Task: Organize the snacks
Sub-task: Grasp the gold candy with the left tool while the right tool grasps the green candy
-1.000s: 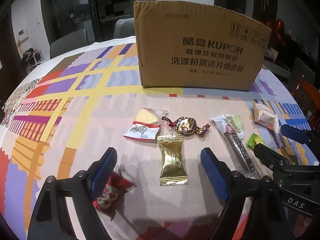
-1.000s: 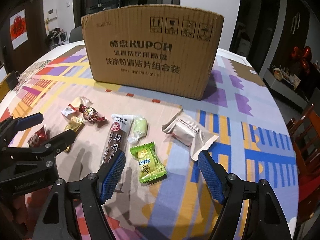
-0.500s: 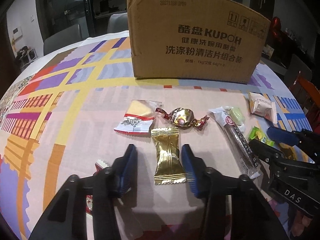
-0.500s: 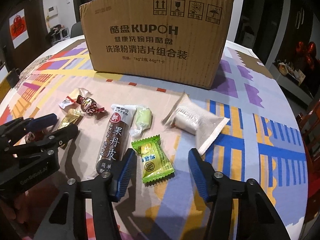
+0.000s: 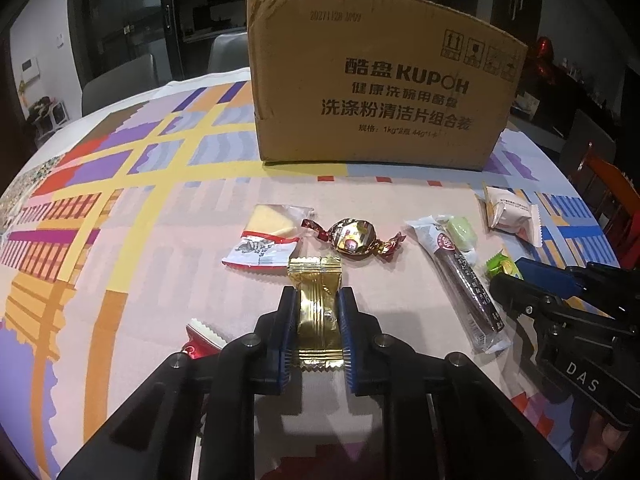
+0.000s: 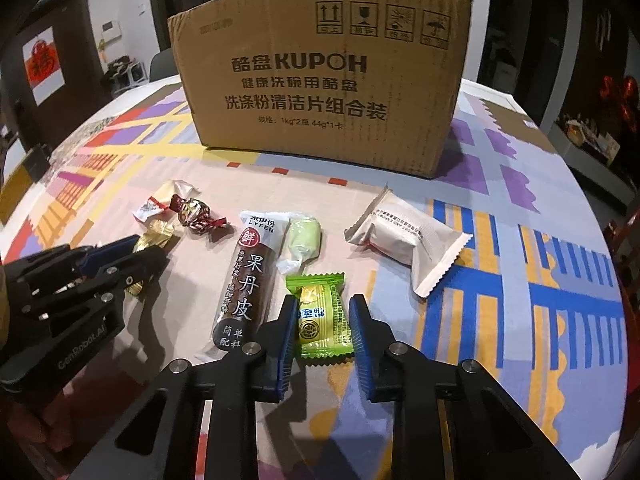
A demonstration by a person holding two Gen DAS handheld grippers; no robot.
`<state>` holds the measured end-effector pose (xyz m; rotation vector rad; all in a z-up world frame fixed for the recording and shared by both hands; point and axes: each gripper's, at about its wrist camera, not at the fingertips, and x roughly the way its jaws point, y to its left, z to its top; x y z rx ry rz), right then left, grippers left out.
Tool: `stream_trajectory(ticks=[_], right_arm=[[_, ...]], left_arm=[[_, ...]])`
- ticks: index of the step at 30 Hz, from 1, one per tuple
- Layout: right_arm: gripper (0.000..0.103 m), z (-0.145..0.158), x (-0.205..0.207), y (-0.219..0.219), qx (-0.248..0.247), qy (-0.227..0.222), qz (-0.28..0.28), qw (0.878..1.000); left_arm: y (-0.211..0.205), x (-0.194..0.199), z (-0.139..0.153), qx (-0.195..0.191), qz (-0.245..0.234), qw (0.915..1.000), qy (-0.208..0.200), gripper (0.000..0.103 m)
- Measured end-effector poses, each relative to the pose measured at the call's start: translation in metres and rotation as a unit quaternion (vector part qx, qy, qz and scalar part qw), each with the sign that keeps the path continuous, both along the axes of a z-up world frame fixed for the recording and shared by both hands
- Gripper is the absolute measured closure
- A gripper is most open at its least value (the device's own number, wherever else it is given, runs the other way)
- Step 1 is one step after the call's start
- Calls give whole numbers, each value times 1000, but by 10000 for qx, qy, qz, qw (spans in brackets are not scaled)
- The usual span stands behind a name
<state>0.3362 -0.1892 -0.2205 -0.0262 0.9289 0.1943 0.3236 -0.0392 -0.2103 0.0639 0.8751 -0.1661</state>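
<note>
- Left hand-held gripper (image 5: 316, 328) is clamping the crinkled gold foil candy packet (image 5: 318, 312), at 6 o'clock from the brown cardboard box (image 5: 380, 96).
- Right hand-held gripper (image 6: 323, 322) is pinching the green plastic candy packet (image 6: 322, 316).

Two low, close views facing carton (image 5: 380, 92)

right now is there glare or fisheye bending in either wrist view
Left wrist view: glare on the gold candy wrapper, and the cardboard box has a bowed top edge. Right wrist view: sharp print on the long brown snack bar, table rim curves strongly.
</note>
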Motion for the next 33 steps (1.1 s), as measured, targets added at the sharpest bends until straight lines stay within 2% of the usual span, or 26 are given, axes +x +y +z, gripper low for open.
stream_trajectory(ticks=[11, 33], right_arm=[[76, 13, -6, -3, 93, -77, -57, 9999], [76, 65, -14, -8, 195, -451, -258, 9985]], left_arm=[[0, -7, 16, 22, 26, 10000, -89, 82], [-1, -16, 61, -84, 83, 9994, -325, 82]])
